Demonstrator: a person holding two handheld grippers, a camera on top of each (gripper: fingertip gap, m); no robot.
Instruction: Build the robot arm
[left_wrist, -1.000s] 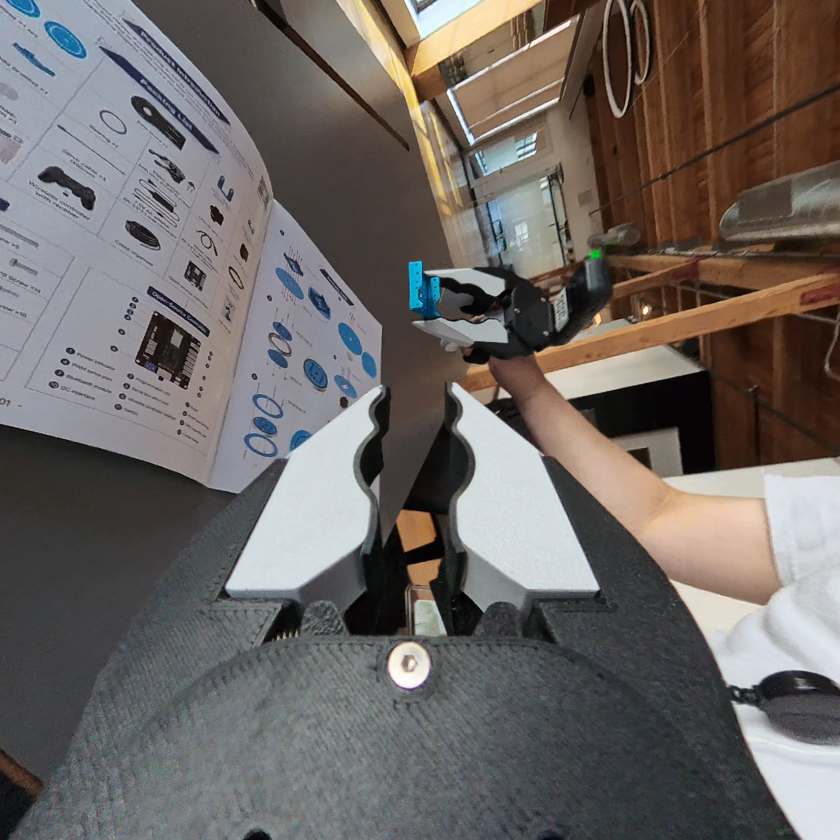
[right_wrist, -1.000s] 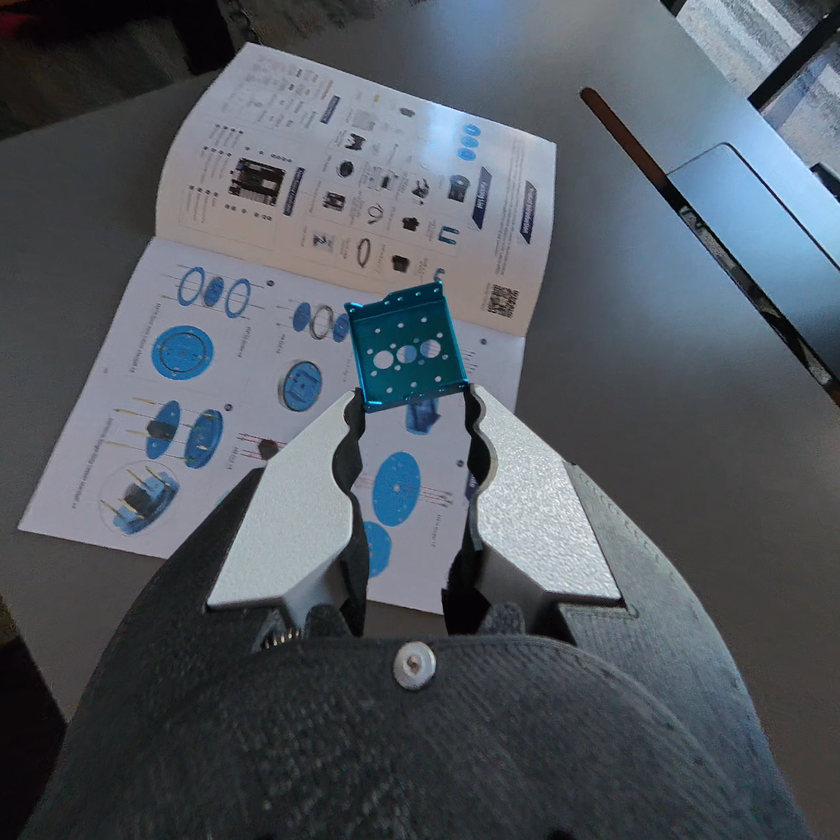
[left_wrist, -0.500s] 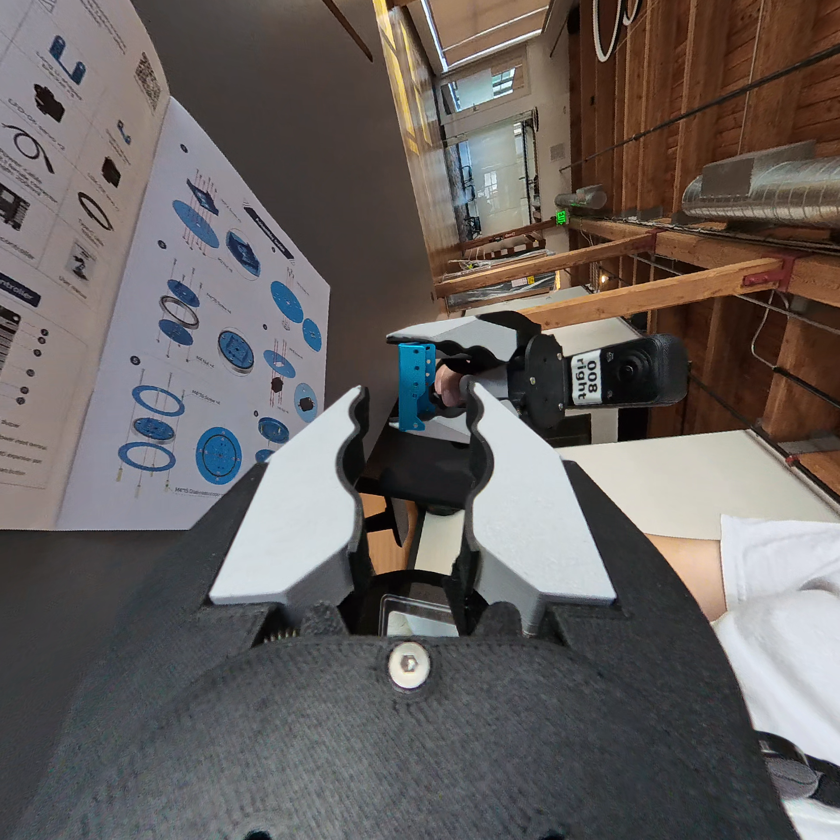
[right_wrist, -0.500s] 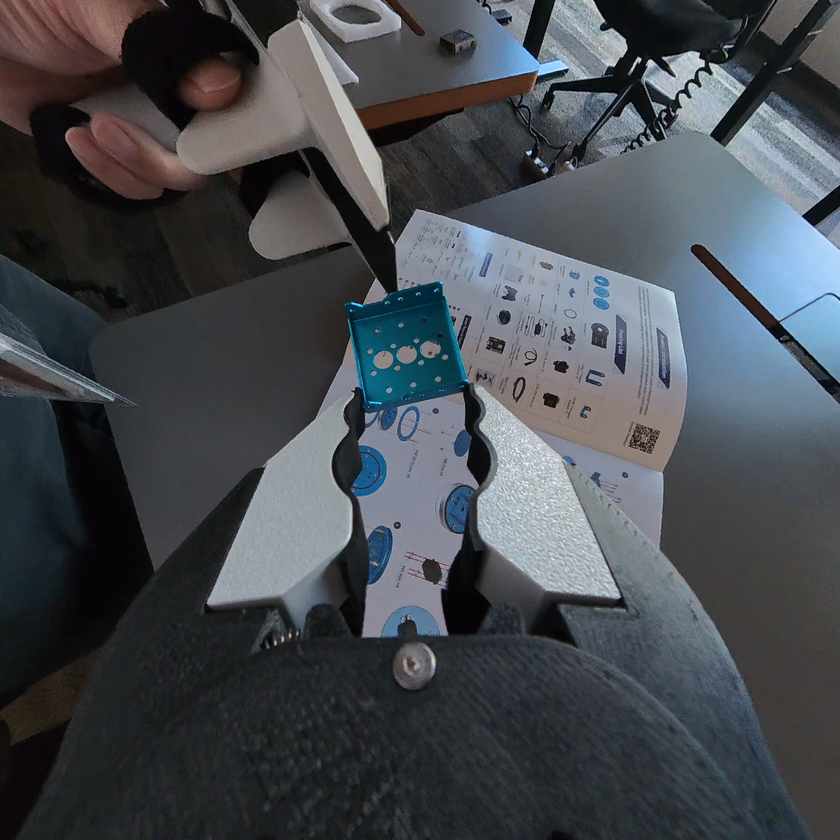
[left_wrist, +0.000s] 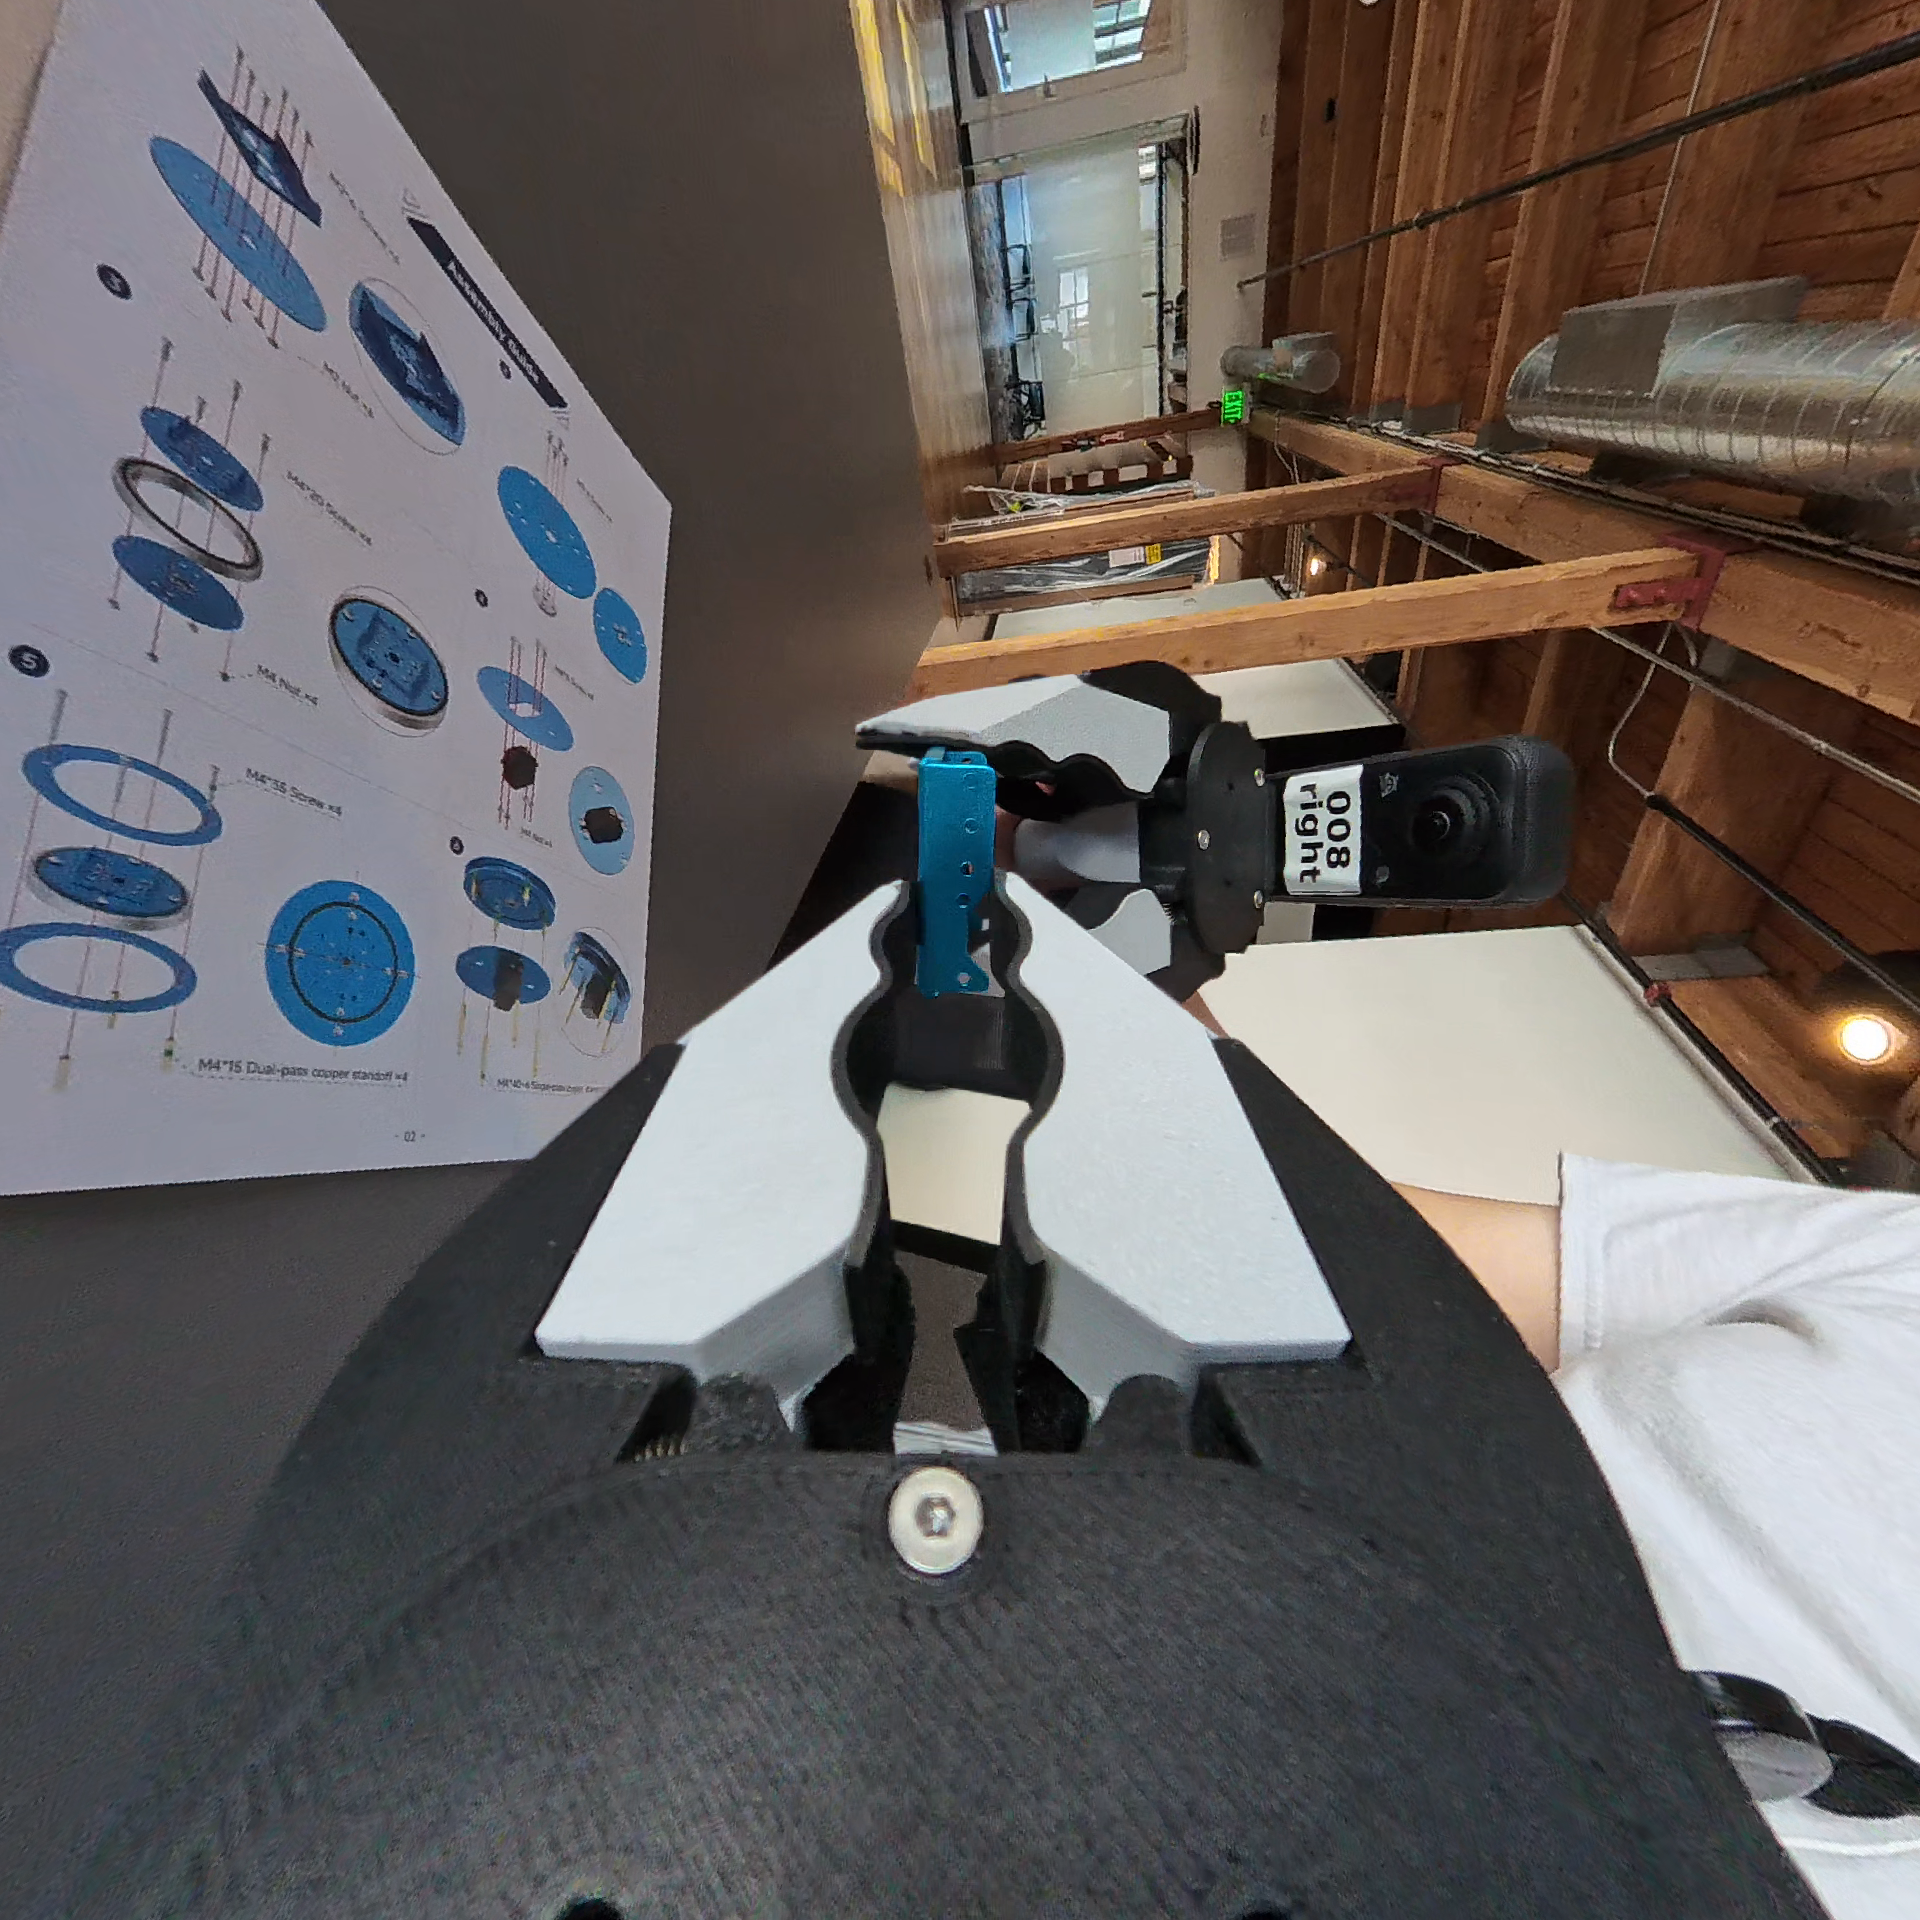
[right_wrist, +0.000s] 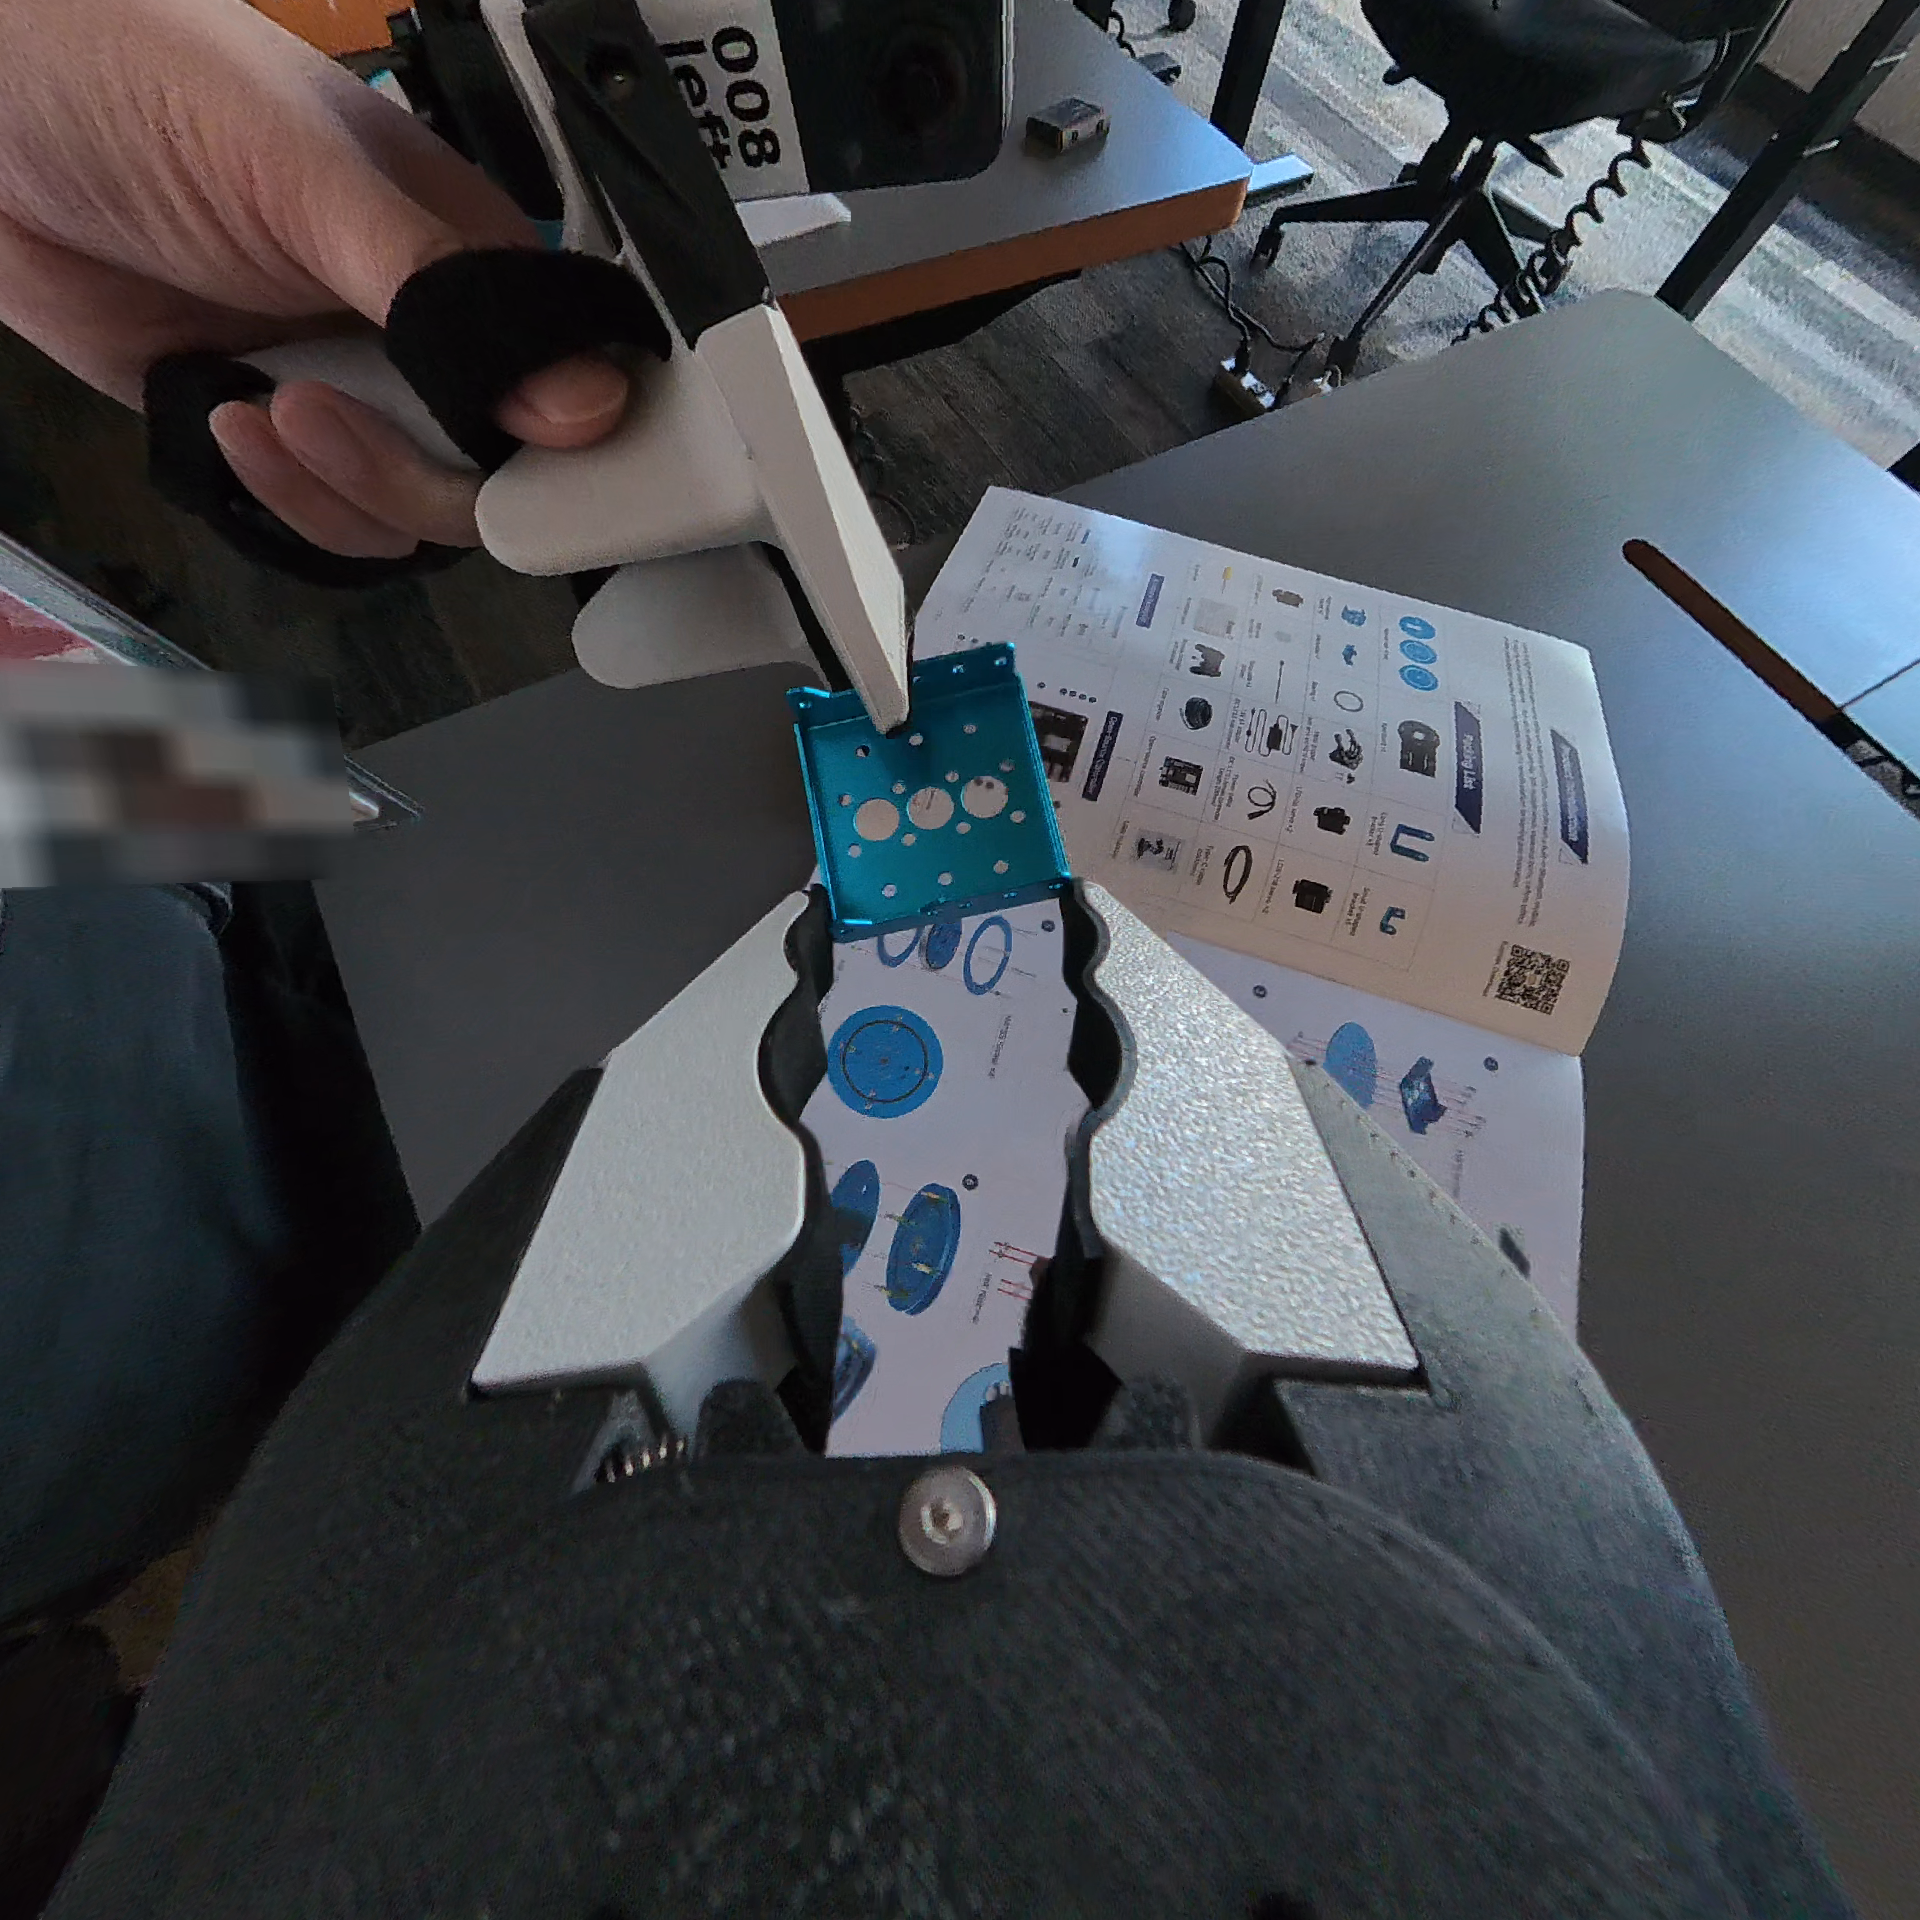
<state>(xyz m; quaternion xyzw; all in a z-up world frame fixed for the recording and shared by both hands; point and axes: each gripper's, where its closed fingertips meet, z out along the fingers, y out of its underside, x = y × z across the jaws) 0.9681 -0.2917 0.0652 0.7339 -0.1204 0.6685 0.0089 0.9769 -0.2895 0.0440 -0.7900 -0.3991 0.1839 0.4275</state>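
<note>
A blue metal bracket (right_wrist: 935, 810) with round holes is held in the air above an open instruction booklet (right_wrist: 1299, 790) on a dark grey table (right_wrist: 1714, 831). My right gripper (right_wrist: 945, 899) is shut on the bracket's near edge. My left gripper (left_wrist: 954, 904) has closed on the far edge of the bracket (left_wrist: 951, 873). In the right wrist view, one of its fingers (right_wrist: 821, 540) presses on the plate and the other goes behind it. In the left wrist view, the right gripper's upper finger (left_wrist: 997, 722) sits over the bracket's other end. The booklet (left_wrist: 312, 623) fills that view's left.
Beyond the table stands another table with an orange edge (right_wrist: 1039, 229), and office chairs (right_wrist: 1507, 104) with cables on the floor. A person's dark trouser leg (right_wrist: 104, 1143) is at the left. A white sleeve (left_wrist: 1714, 1403) is at the right. The tips of both grippers are at nearly the same place.
The two grippers have come together. My left gripper moved up to the bracket and its jaws narrowed onto the far edge. My right gripper has kept hold of the bracket throughout.
</note>
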